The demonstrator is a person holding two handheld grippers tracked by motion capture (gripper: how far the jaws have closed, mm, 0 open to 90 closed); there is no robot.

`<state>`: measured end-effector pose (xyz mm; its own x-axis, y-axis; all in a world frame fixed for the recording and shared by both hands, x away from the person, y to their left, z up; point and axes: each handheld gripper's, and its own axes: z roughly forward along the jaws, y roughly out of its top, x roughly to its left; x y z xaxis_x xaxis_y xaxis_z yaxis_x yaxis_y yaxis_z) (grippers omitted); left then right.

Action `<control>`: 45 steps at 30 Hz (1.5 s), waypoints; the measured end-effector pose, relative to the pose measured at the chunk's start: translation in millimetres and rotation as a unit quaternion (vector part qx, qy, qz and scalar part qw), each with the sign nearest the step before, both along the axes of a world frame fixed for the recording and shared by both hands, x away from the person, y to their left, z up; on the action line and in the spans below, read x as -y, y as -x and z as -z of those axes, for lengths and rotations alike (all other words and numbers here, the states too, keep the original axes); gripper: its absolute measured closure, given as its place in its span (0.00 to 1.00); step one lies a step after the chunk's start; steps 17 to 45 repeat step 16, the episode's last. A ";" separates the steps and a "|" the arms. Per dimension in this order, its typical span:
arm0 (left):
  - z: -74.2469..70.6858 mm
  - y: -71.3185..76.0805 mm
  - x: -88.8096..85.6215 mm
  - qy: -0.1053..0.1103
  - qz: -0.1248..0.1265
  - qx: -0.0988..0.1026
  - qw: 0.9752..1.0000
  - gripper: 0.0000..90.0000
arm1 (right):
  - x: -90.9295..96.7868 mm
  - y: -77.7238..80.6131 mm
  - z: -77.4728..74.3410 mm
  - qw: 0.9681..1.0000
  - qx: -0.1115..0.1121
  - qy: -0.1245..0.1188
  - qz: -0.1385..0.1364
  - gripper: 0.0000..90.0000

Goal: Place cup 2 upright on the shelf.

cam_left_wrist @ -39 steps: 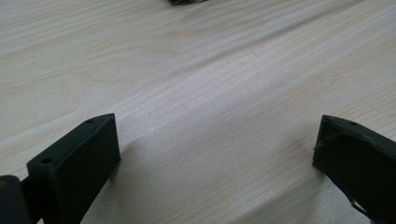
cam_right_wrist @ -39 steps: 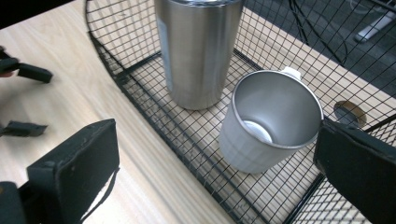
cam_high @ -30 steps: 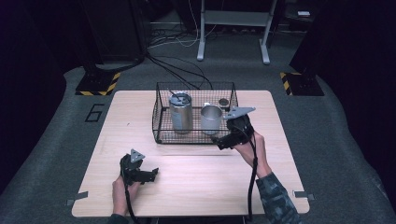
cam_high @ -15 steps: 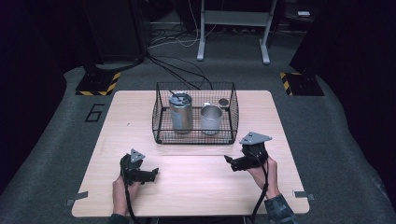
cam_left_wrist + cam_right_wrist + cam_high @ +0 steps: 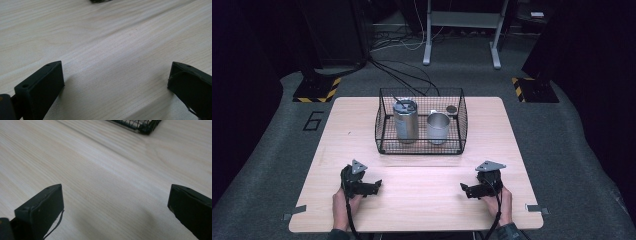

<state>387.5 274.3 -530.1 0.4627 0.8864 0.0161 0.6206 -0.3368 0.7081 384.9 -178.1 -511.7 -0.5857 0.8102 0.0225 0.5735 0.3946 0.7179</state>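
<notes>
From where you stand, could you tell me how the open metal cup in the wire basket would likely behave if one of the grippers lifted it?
The open metal cup looks thin-walled and empty, so probably light. Its smooth, shiny side may slip between hard jaws. It stands upright and squat in the wire basket, so it seems less apt to tip than the taller lidded can beside it, though on its side it would likely roll.

The wire basket (image 5: 140, 125) is cut off by the top edge (right gripper view).

The right gripper (image 5: 116, 210) was held wide apart over the table (image 5: 100, 177) (wire basket (image 5: 136, 125) corner beyond).
</notes>
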 end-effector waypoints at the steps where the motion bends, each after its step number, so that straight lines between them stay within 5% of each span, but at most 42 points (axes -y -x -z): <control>1: 0.2 0.0 0.1 0.002 0.001 0.000 1.000 0.00 | 0.6 0.0 2.2 1.000 -0.002 0.003 0.002 0.00; 5: 0.9 0.2 1.4 0.009 -0.007 0.003 1.000 0.00 | 2.3 0.2 14.4 1.000 -0.014 0.012 0.009 0.00; 6: 1.1 0.1 1.4 0.009 -0.007 0.005 1.000 0.00 | 2.6 2.5 17.0 1.000 -0.003 0.016 0.011 0.00; 45: 1.4 0.2 1.6 0.010 -0.008 0.007 1.000 0.00 | 3.8 5.0 18.2 1.000 0.003 0.012 0.016 0.00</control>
